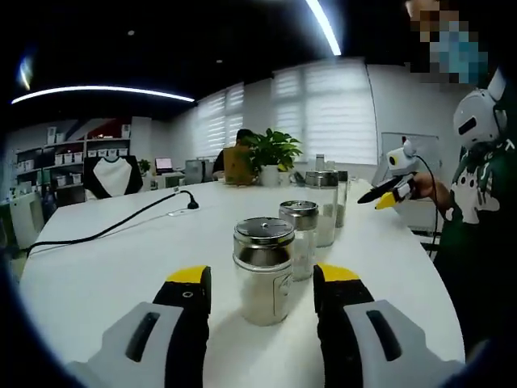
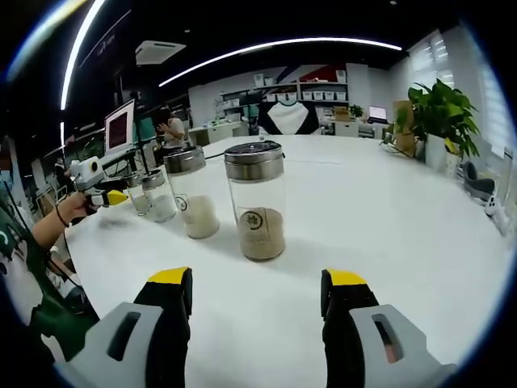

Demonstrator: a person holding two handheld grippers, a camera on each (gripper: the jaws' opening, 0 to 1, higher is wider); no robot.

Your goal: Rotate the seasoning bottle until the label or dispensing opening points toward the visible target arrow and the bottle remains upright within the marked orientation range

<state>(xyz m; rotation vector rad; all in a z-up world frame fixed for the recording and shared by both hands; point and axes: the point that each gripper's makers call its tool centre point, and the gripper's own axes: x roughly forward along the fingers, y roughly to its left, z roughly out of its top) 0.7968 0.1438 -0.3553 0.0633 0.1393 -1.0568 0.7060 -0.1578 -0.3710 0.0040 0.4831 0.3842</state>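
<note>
Several glass seasoning bottles with steel lids stand upright in a row on the white table (image 1: 121,267). The nearest bottle (image 1: 262,271), holding pale powder, stands between the yellow tips of my open left gripper (image 1: 262,279), with a gap on each side. Behind it are a smaller bottle (image 1: 300,234) and a taller one (image 1: 323,206). My right gripper (image 2: 258,279) is open, a short way from a tall bottle (image 2: 257,210) of brown powder with its label facing me. Another tall bottle (image 2: 194,194) follows. The right gripper (image 1: 386,196) hovers at the row's far end; the left gripper (image 2: 109,196) shows at the other end.
A black cable (image 1: 121,225) runs across the table's left part. A potted plant (image 1: 273,153) stands at the far edge, with a seated person behind it. The person holding the grippers (image 1: 477,210) stands at the table's right edge. Shelves and desks line the room's back.
</note>
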